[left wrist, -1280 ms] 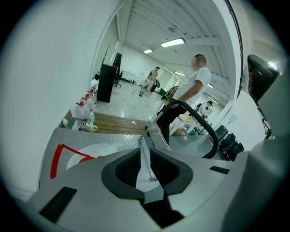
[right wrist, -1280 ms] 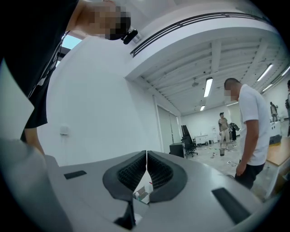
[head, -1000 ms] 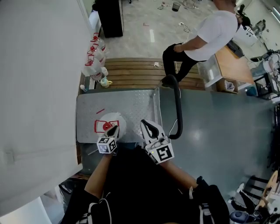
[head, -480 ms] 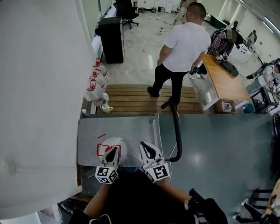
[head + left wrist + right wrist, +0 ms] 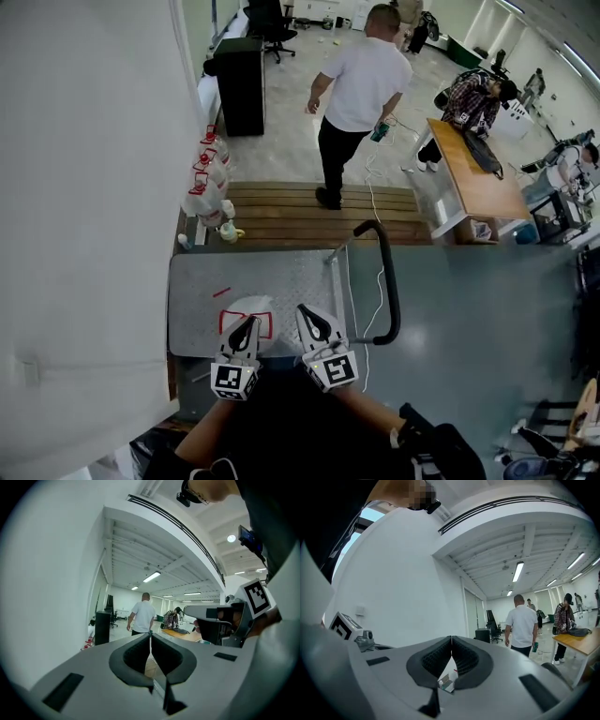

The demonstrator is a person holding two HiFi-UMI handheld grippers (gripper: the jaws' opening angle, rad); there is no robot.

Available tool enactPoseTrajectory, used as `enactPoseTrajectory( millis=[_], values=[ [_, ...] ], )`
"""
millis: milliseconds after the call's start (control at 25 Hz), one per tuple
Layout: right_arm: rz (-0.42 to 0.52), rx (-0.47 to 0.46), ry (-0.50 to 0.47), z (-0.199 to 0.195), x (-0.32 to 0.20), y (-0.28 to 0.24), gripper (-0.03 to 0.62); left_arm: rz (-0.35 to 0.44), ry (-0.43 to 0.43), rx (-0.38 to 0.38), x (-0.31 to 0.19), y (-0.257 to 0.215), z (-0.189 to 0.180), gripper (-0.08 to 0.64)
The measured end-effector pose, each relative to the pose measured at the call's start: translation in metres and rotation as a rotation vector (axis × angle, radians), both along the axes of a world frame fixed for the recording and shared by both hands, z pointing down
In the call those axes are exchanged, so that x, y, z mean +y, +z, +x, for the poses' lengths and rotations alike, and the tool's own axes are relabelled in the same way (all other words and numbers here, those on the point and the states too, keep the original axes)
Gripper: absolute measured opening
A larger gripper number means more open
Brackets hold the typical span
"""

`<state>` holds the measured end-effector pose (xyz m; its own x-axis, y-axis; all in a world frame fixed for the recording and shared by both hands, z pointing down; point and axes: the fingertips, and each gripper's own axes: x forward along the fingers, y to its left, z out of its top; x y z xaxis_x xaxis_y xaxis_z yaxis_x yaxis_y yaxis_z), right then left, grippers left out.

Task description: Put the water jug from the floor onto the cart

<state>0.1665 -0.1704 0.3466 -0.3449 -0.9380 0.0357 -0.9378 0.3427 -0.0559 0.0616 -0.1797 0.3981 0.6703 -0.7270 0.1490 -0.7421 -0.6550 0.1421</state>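
Observation:
The water jug (image 5: 260,307), white with a red carry handle, stands upright on the near end of the grey metal cart (image 5: 272,272). My left gripper (image 5: 247,324) hovers over the jug's top; its jaws have just been closing and now meet with nothing between them (image 5: 150,637). My right gripper (image 5: 308,315) sits beside it to the right, over the cart's near edge, also shut and empty (image 5: 451,639). Both point level toward the far room. The lower part of the jug is hidden under the left gripper.
The cart's black push handle (image 5: 392,281) curves up at its right side, with a white cable (image 5: 373,281) on the floor by it. Several more jugs (image 5: 208,183) stand by the white wall on a wooden pallet (image 5: 291,211). A person in a white shirt (image 5: 361,80) walks away beyond it.
My left gripper has risen off the jug's handle and closed; the jug stays on the cart. The right gripper has shifted slightly. The person in white has stood up and walked away.

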Motion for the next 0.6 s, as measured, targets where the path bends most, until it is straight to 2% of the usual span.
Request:
enactPoseTrajectory(
  millis=[200,600],
  values=[
    [0.0,0.02,0.023,-0.025,-0.011,-0.013,0.018,0.003,0.003,0.015,-0.019,-0.015,-0.024,0.026],
    [-0.031,0.026,0.073,-0.051,-0.019,-0.007,0.018,0.003,0.039,0.047,-0.023,-0.017,-0.052,0.026]
  ],
)
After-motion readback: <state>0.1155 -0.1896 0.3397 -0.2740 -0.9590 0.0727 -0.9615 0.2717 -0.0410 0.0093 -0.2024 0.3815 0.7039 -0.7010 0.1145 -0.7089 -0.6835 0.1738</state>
